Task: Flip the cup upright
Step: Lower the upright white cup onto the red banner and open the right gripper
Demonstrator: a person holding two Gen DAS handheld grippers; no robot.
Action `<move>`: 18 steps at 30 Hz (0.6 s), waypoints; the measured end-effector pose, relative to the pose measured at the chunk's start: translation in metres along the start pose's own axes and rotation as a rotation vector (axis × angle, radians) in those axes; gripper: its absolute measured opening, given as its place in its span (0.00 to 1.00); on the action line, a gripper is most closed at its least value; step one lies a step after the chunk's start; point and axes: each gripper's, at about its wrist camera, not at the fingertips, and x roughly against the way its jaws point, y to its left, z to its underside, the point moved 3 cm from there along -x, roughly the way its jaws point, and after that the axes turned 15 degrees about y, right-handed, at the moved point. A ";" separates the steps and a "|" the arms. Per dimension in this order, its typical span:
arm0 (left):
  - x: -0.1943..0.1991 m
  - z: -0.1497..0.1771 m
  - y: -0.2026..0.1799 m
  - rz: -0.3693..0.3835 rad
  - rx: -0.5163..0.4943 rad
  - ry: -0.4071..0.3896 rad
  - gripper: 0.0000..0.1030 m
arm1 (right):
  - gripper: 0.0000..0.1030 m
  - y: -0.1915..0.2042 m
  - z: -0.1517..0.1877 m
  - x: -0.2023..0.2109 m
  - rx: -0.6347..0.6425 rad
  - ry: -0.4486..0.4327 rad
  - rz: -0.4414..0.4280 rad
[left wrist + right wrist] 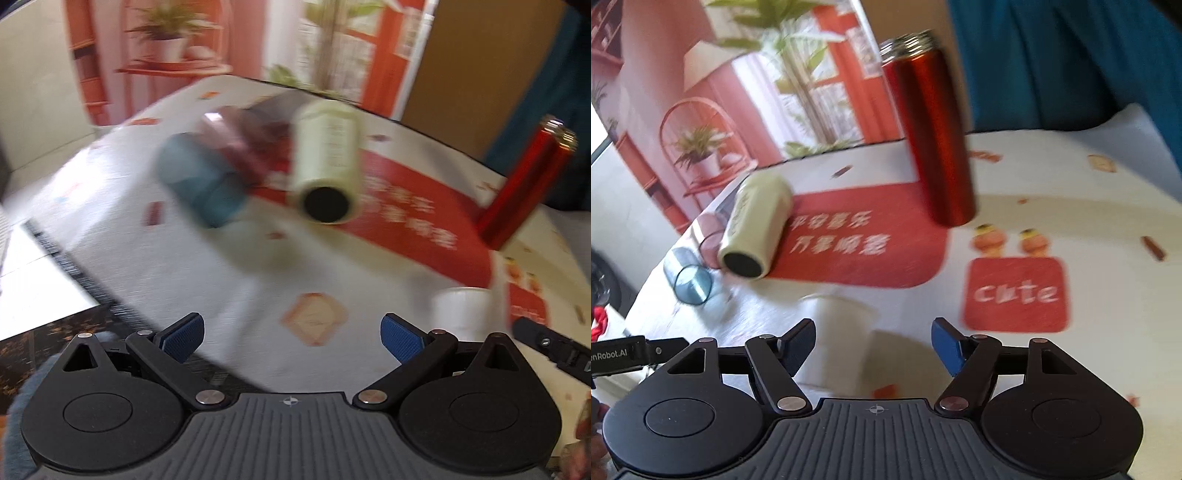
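Several cups lie on their sides on the printed tablecloth. The cream cup [755, 227] is a fat cylinder with lettering down its flank, its dark round end turned toward the cameras, resting at the edge of the red patch. Just beside it lies a pink cup [708, 236], and next to that a translucent blue cup [689, 277]. A white cup [842, 339] stands nearer, blurred; its orientation is unclear.

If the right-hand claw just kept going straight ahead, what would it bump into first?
Probably the white cup, which sits just ahead of the open right gripper, slightly toward its left finger. The frame is blurred, so depth is uncertain.
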 end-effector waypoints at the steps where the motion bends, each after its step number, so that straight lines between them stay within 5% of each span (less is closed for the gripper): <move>1: -0.002 -0.002 -0.009 0.019 -0.016 0.008 0.99 | 0.66 -0.008 0.000 0.004 -0.008 -0.008 0.012; 9: -0.026 -0.008 -0.086 0.084 -0.159 0.098 0.98 | 0.68 -0.063 0.005 0.004 -0.106 0.008 0.132; 18: -0.061 -0.015 -0.122 0.094 -0.198 0.194 0.89 | 0.68 -0.071 0.006 0.002 -0.101 0.022 0.178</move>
